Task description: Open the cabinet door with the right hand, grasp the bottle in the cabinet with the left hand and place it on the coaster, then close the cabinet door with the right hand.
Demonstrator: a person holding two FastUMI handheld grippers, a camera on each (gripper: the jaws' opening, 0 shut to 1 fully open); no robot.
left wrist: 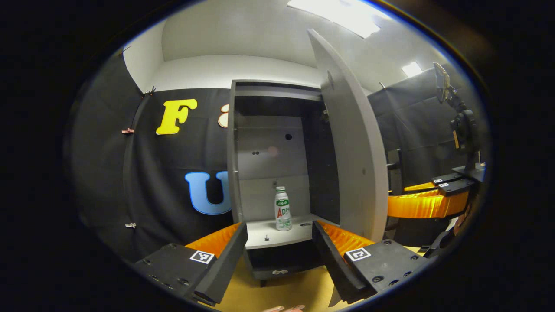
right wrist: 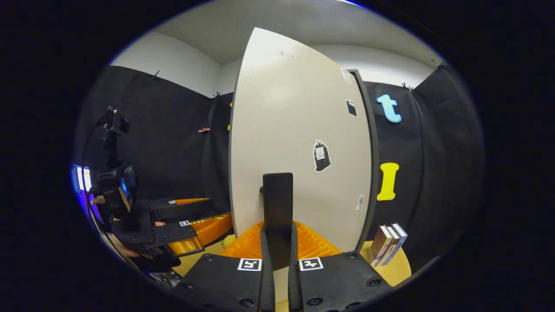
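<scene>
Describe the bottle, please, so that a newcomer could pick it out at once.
Find the tall grey cabinet with its door swung open. On its lower shelf stands one small upright bottle: white with a green-and-red label and a pale cap, the tallest thing on that shelf.

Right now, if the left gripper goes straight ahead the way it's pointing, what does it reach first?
Probably the bottle, standing upright on the cabinet shelf. The left gripper is open and aimed into the open cabinet, nothing between them; depth is hard to judge.
</scene>
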